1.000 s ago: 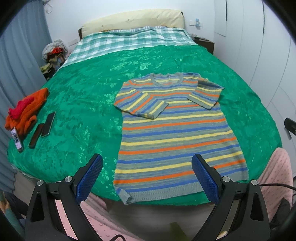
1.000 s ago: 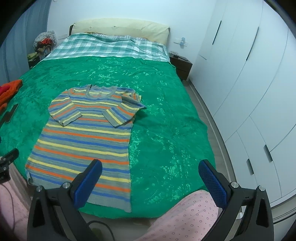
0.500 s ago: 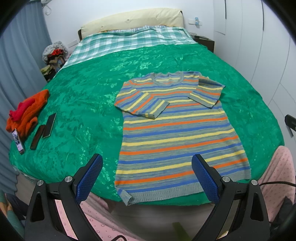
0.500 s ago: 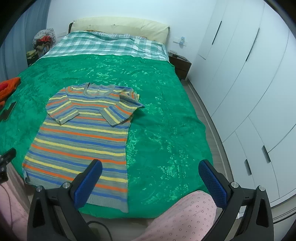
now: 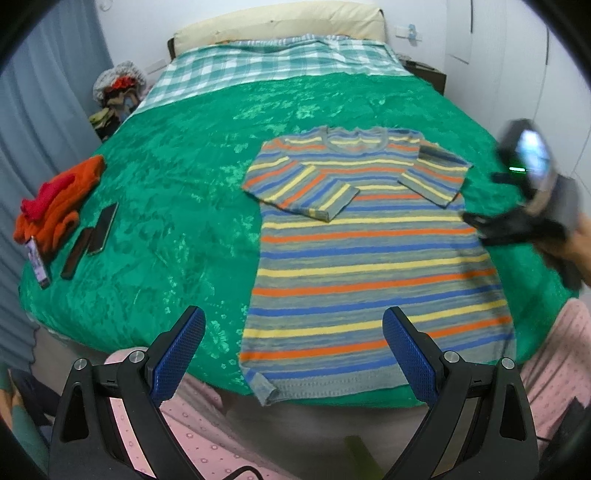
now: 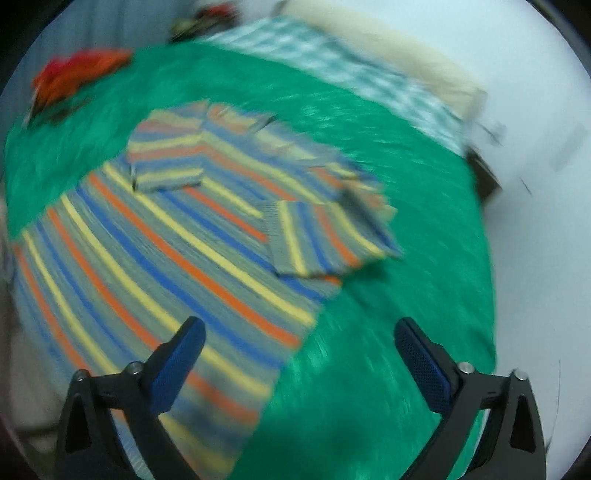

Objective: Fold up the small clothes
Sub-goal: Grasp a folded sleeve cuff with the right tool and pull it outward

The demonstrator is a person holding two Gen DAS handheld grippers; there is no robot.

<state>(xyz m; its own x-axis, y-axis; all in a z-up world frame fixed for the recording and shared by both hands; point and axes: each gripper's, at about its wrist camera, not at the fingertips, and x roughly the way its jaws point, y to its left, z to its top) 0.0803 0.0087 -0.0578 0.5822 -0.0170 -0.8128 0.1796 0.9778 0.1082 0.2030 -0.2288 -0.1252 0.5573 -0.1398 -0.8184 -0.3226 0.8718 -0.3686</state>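
Note:
A striped sweater [image 5: 369, 254] in grey, blue, yellow and orange lies flat on the green bedspread [image 5: 177, 206], both sleeves folded in over the chest. My left gripper [image 5: 291, 350] hovers open over the hem at the bed's near edge, nothing between its blue pads. In the blurred right wrist view the sweater [image 6: 177, 251] fills the left half. My right gripper [image 6: 299, 354] hangs over its right side edge, jaws wide but closing, nothing pressed between them. The right tool's body [image 5: 532, 192] shows blurred at the sweater's right side in the left wrist view.
An orange and red garment pile [image 5: 59, 203] lies at the bed's left edge beside two dark flat phones [image 5: 92, 236]. A checked sheet [image 5: 280, 59] and pillow [image 5: 280, 22] sit at the head. White wardrobe doors [image 5: 524, 74] stand to the right.
My right gripper swung down and forward over the sweater's right edge, rolling as it went, and now shows in the left wrist view. The left gripper stayed put.

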